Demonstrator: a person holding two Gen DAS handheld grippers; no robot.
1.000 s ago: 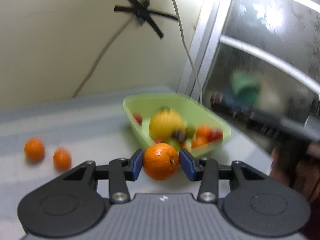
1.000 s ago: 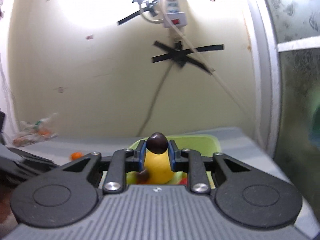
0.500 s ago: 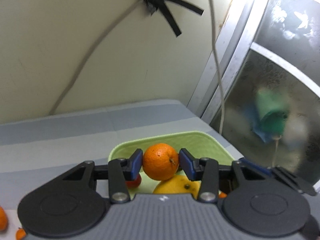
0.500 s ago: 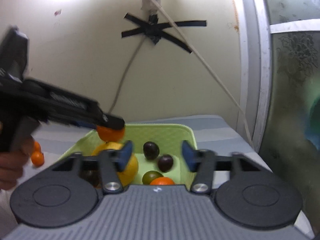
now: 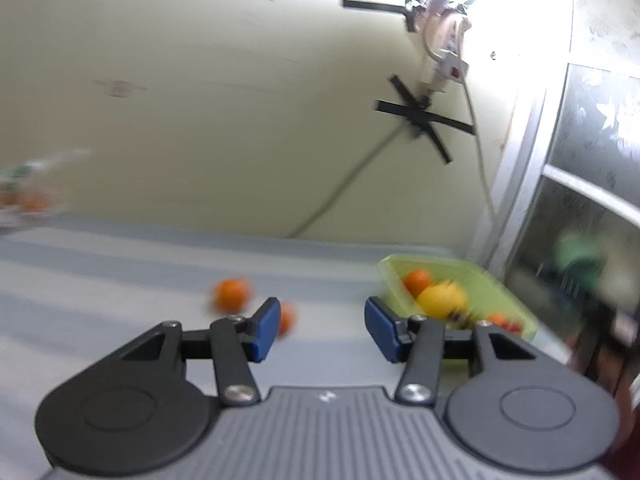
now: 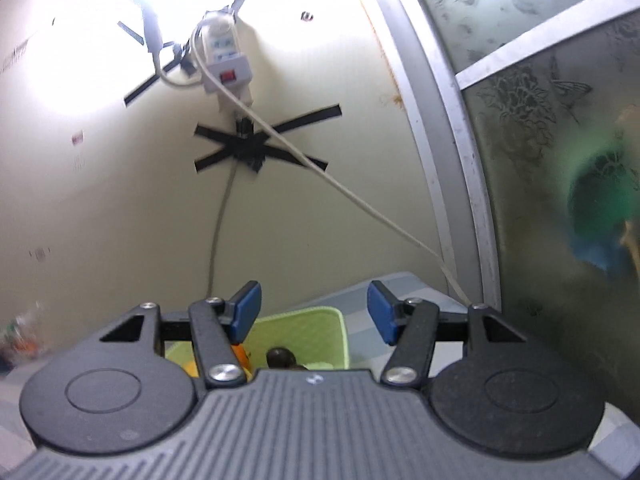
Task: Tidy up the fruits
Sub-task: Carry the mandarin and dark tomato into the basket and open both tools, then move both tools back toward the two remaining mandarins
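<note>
Two round orange fruits remain loose on the pale grey striped tabletop [image 5: 100, 280]: the farther orange [image 5: 232, 294] lies ahead and left of your left gripper [image 5: 320, 330], and the nearer orange [image 5: 286, 318] sits partly hidden behind its left blue pad. Your left gripper's jaws have just been opening and now stand spread with nothing between them. The light green rectangular plastic bin [image 5: 496, 292] lies off to that gripper's right, near the frosted glass door [image 5: 592, 184], and already holds an orange, a large yellow fruit [image 5: 442, 301] and smaller red pieces; this view is blurred, so finer detail cannot be told.

Your right gripper [image 6: 314, 314] has likewise just been opening; its jaws are parted and empty. It hangs over the near end of the same bin, where a dark brown round fruit [image 6: 281, 357] and a sliver of orange show below the pads.

Finding: the loose fruits lie on the left gripper's side, well apart from the bin and out of the right wrist view, so your left hand is judged the nearer for the next pick. Being round, the fruits offer no long axis to align with; only the bearing counts, slightly left of the open jaws. The nearer orange is just beside the left pad, so you risk knocking it away if you advance straight
</note>
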